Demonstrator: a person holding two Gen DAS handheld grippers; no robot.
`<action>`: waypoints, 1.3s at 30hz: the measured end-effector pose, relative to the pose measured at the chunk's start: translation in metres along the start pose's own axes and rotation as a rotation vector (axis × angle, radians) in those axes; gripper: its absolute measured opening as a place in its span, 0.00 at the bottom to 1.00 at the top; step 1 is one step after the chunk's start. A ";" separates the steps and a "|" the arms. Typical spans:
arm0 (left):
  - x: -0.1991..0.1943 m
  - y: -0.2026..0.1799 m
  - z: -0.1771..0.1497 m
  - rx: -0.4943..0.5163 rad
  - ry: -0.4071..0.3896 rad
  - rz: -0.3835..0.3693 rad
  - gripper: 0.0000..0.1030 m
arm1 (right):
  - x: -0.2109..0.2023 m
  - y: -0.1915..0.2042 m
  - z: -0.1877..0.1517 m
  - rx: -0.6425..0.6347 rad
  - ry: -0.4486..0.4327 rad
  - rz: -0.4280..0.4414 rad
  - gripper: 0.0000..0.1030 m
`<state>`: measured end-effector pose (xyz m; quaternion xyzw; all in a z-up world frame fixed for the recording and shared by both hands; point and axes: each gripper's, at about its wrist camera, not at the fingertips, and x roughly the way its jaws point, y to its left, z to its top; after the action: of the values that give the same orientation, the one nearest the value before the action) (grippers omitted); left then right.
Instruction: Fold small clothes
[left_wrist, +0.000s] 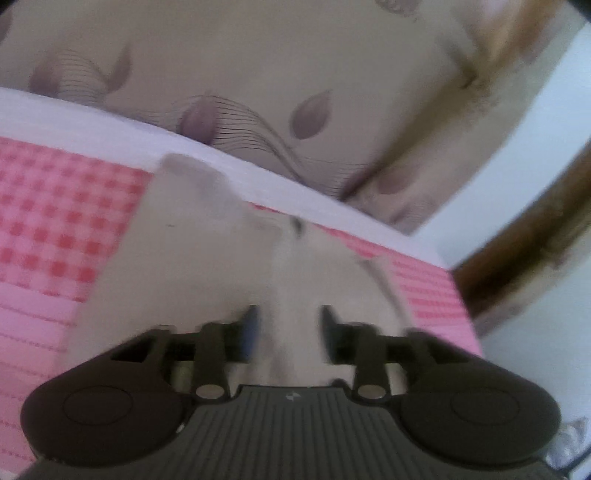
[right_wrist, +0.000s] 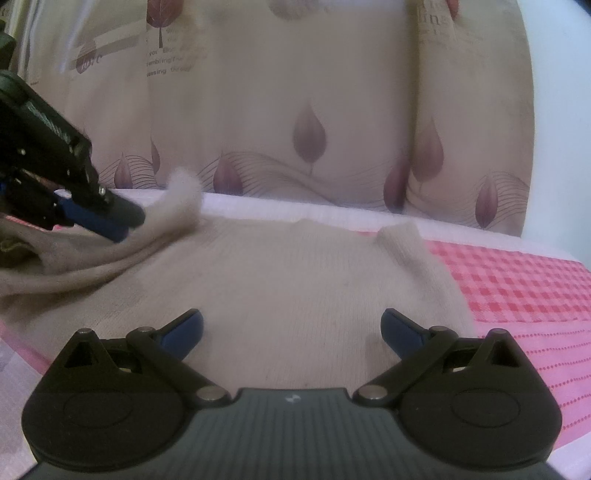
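Note:
A small beige knit sweater (right_wrist: 295, 280) lies flat on a pink checked sheet (right_wrist: 517, 280). My right gripper (right_wrist: 291, 325) hovers over its lower middle, open wide, with nothing between the blue pads. The garment's left sleeve (right_wrist: 110, 254) is folded inward, and its fuzzy cuff (right_wrist: 181, 195) stands up near the collar. My left gripper (right_wrist: 125, 221) sits just above that sleeve. In the blurred left wrist view, the left gripper (left_wrist: 290, 317) has its fingers apart over the sweater (left_wrist: 184, 258), and no pad presses on cloth. The right cuff (right_wrist: 400, 236) pokes up at the far right shoulder.
Beige fabric with purple leaf prints (right_wrist: 310, 136) rises behind the sheet's white border (right_wrist: 332, 210). A pale wall and a brown wooden frame (left_wrist: 524, 236) stand past the bed's corner. A dark olive item (right_wrist: 11, 251) shows at the left edge.

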<state>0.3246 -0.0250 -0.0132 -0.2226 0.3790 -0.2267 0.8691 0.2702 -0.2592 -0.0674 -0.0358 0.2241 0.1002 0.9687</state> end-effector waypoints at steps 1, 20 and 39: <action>-0.005 0.001 -0.001 -0.007 -0.019 -0.023 0.59 | 0.000 0.000 0.000 0.001 0.001 0.000 1.00; -0.067 0.121 -0.059 -0.119 -0.322 -0.191 0.80 | 0.007 -0.021 0.041 0.646 0.058 0.697 1.00; -0.052 0.090 -0.092 0.112 -0.298 -0.287 0.90 | 0.099 0.034 0.063 0.701 0.258 0.686 0.85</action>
<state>0.2430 0.0565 -0.0911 -0.2565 0.1974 -0.3334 0.8855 0.3774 -0.2011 -0.0556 0.3551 0.3608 0.3260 0.7984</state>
